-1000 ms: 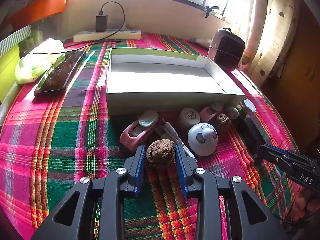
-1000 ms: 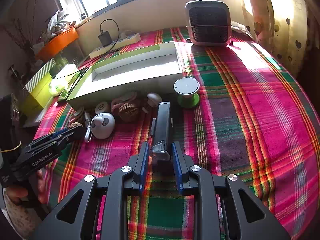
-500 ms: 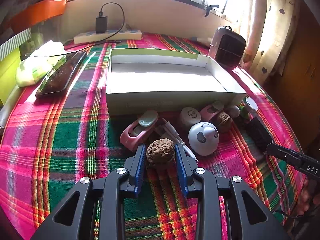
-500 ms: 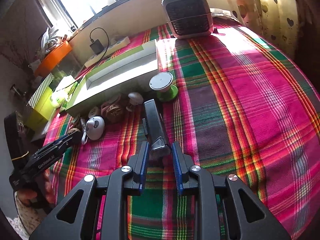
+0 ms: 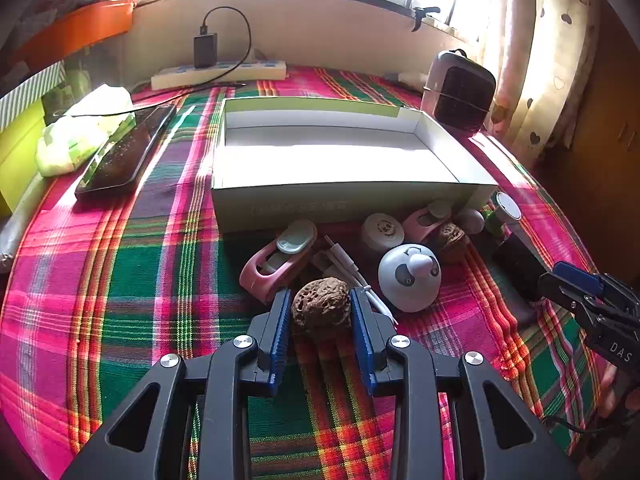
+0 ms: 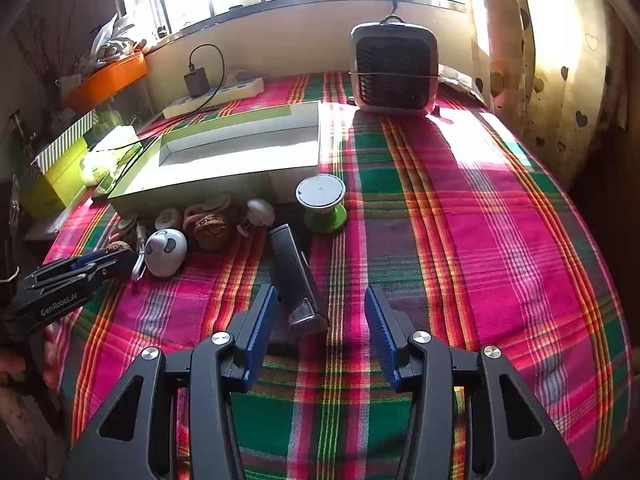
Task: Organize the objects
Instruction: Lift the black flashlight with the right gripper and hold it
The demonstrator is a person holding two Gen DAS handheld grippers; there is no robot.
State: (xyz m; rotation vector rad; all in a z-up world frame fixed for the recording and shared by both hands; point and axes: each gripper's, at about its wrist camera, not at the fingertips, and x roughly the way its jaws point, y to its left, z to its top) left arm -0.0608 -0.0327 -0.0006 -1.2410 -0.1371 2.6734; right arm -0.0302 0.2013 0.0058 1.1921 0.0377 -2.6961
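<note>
Each handheld unit, left gripper [image 5: 321,312] and right gripper [image 6: 321,322], comprises black plastic linkage arms with triangular cut-outs, silver pivot screws and ribbed blue pads [image 6: 262,326], with white side lettering.

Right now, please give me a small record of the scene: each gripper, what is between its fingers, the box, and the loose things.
left gripper: shut on the walnut, low over the plaid cloth
right gripper: jaws opening; the black bar-shaped device lies between them, pads not pressing it
box: white, open, nothing visible inside
loose things in front of the box: panda-faced white dome, pink clip, second walnut, green spool
behind the box: small heater, power strip
</note>
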